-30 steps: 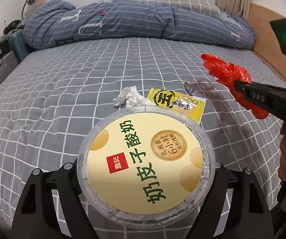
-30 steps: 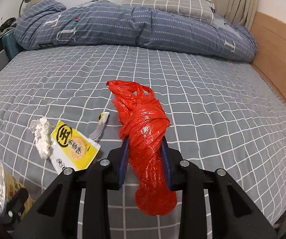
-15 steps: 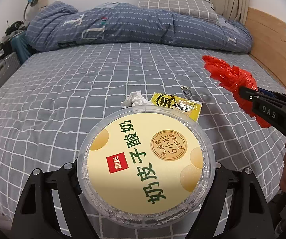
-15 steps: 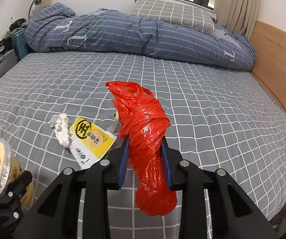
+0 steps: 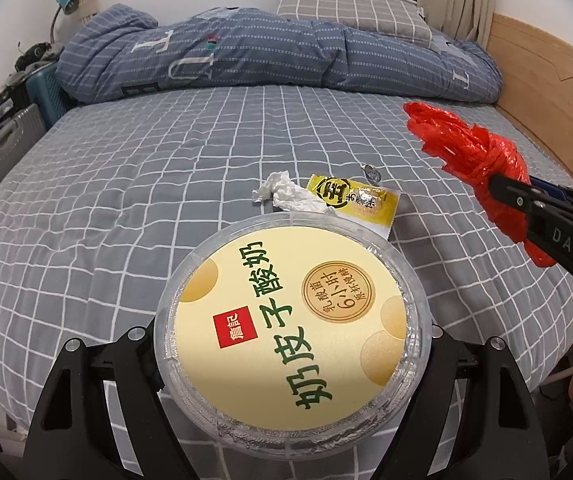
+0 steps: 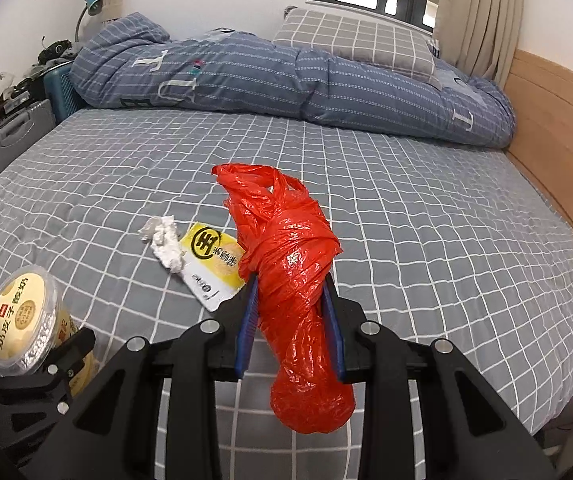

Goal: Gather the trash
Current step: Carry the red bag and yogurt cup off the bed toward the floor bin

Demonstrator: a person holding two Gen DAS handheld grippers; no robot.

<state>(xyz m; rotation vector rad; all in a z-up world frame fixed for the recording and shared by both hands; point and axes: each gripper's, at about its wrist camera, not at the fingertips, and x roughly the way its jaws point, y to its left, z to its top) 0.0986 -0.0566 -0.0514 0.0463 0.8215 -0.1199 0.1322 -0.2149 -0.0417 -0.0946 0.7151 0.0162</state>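
Grey checked bed (image 6: 406, 208) carrying trash. Left gripper (image 5: 292, 344) clamping yogurt tub (image 5: 292, 316) above near edge. Right gripper (image 6: 290, 312) squeezing red plastic bag (image 6: 294, 280). Yellow wrapper (image 6: 214, 264), white tissue (image 6: 164, 240) lying touching mid-bed.

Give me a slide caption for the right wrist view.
Right gripper clamps a red plastic bag above crumpled tissue and yellow wrapper.

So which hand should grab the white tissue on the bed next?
Neither is free yet. The left tool is shut on the yogurt cup, and the right tool is shut on the red bag. Probably the left: the tissue lies on its side, nearer the cup.
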